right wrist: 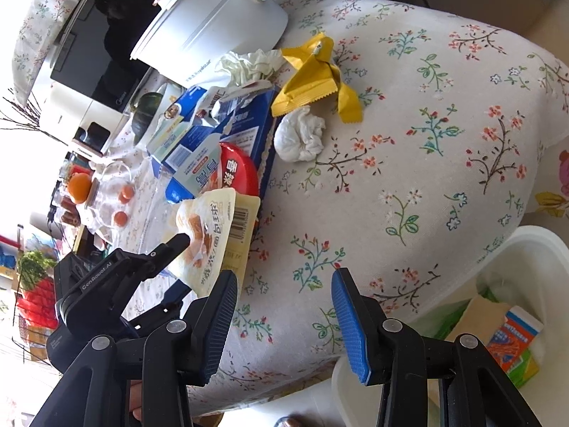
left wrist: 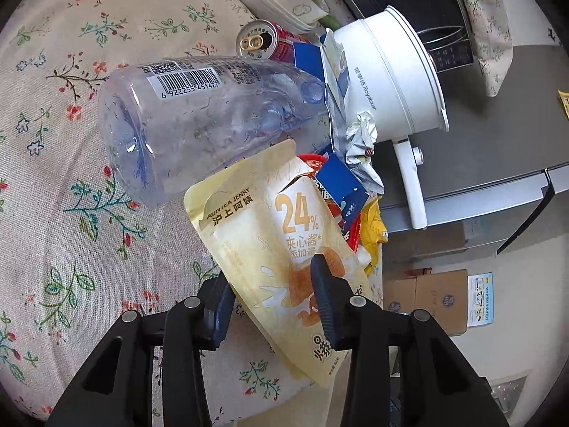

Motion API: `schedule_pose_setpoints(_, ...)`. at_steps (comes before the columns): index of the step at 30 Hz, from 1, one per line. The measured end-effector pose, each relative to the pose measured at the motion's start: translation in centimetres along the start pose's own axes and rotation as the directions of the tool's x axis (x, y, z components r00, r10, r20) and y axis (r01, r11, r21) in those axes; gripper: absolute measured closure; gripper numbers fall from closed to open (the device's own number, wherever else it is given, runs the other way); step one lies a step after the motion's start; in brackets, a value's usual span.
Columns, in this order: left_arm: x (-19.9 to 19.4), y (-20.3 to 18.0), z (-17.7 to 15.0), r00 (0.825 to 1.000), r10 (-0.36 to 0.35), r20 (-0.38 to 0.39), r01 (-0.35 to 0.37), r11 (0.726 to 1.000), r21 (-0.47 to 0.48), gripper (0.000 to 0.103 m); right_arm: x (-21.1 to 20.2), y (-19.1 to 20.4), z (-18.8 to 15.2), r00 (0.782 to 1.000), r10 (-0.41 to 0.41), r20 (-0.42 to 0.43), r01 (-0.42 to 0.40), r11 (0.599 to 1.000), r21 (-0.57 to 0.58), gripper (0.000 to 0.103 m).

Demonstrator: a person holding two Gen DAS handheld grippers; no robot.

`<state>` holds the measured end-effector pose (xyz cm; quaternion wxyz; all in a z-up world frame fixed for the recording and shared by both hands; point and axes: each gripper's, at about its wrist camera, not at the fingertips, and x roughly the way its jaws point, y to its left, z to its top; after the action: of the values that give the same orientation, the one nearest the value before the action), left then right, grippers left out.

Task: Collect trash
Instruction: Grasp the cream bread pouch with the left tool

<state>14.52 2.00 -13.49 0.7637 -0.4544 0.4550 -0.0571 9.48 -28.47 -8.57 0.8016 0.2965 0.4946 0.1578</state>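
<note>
My left gripper (left wrist: 274, 302) is shut on a cream snack pouch (left wrist: 270, 235) and holds it above the flowered tablecloth (left wrist: 71, 142); the pouch also shows in the right wrist view (right wrist: 217, 238). Behind it lie a clear plastic bottle (left wrist: 185, 114), a red can (left wrist: 266, 41), a torn blue carton (right wrist: 220, 131), a red lid (right wrist: 238, 170), a yellow wrapper (right wrist: 316, 78) and a crumpled white tissue (right wrist: 300, 135). My right gripper (right wrist: 284, 306) is open and empty over the table edge, above a white bin (right wrist: 533, 259) holding cartons.
A white electric pot (left wrist: 391, 71) stands behind the trash pile, with a microwave (right wrist: 103, 39) further back. A glass bowl with oranges (right wrist: 103, 192) sits at the table's far side. Cardboard boxes (left wrist: 426, 299) are on the floor.
</note>
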Motion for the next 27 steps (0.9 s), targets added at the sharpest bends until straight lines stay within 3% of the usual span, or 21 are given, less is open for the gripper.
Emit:
schedule_pose_setpoints(7, -0.6, -1.3, -0.3, 0.999, 0.037, -0.006, -0.036, 0.993, 0.117, 0.101, 0.1, -0.2, 1.0, 1.0, 0.003, 0.009, -0.003, 1.0, 0.021, 0.054)
schedule_pose_setpoints(10, -1.8, -2.0, -0.4, 0.999, 0.054, -0.001, -0.053, 0.984, 0.17, 0.103, 0.2, -0.3, 1.5, 1.0, -0.004, 0.014, 0.003, 1.0, 0.024, 0.054)
schedule_pose_setpoints(16, -4.9, -2.3, 0.1, 1.0, 0.016, 0.007, -0.017, 0.975, 0.222, 0.103, 0.7, -0.1, 2.6, 1.0, 0.022, 0.012, -0.023, 0.999, 0.028, 0.054)
schedule_pose_setpoints(21, -7.0, -2.3, 1.0, 0.998, 0.023, 0.053, -0.036, 0.965, 0.259, 0.103, 2.3, 0.4, 3.6, 0.989, 0.147, -0.01, -0.146, 0.986, 0.078, 0.054)
schedule_pose_setpoints(27, -8.8, -2.5, 2.0, 0.994, 0.021, 0.104, -0.051, 0.953, 0.3, 0.103, 5.6, 2.1, 4.9, 0.959, 0.279, -0.044, -0.27, 0.95, 0.156, 0.054)
